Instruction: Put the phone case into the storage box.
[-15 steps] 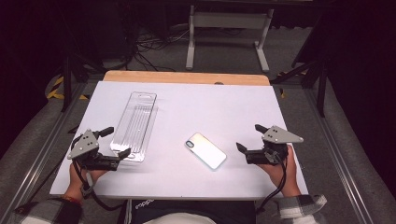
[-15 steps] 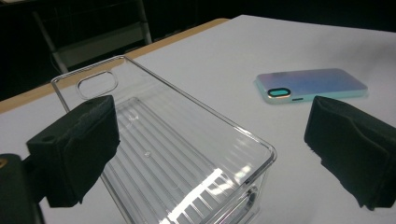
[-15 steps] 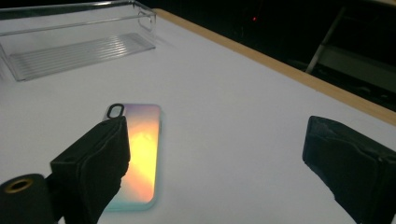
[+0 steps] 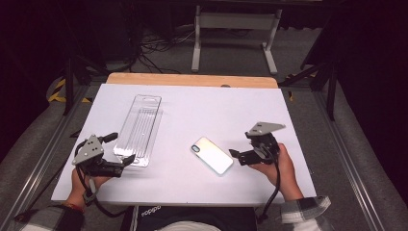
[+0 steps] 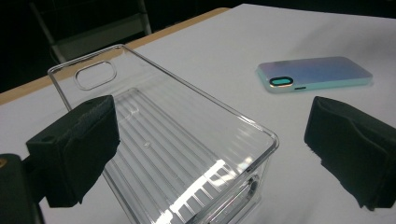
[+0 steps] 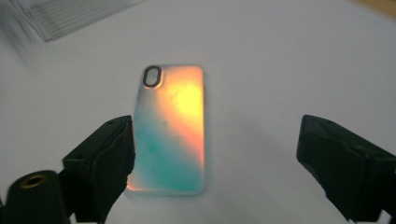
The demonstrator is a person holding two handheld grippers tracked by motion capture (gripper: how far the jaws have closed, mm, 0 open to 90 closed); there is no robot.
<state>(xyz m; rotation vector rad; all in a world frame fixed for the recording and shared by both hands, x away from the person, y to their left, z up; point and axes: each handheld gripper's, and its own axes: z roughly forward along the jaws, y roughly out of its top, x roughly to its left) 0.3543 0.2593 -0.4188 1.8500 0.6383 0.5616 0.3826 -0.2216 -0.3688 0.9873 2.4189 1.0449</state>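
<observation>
Left tool open at clear plastic tray – right tool open, facing iridescent phone case, white table

A white table top fills the middle of the frame, with a strip of bare wood along its far edge. Metal rails run down both sides. Beyond, at upper centre, a grey metal frame stands on a grey floor beside tangled cables. The surroundings are dark; yellow-black tape marks the left.
</observation>
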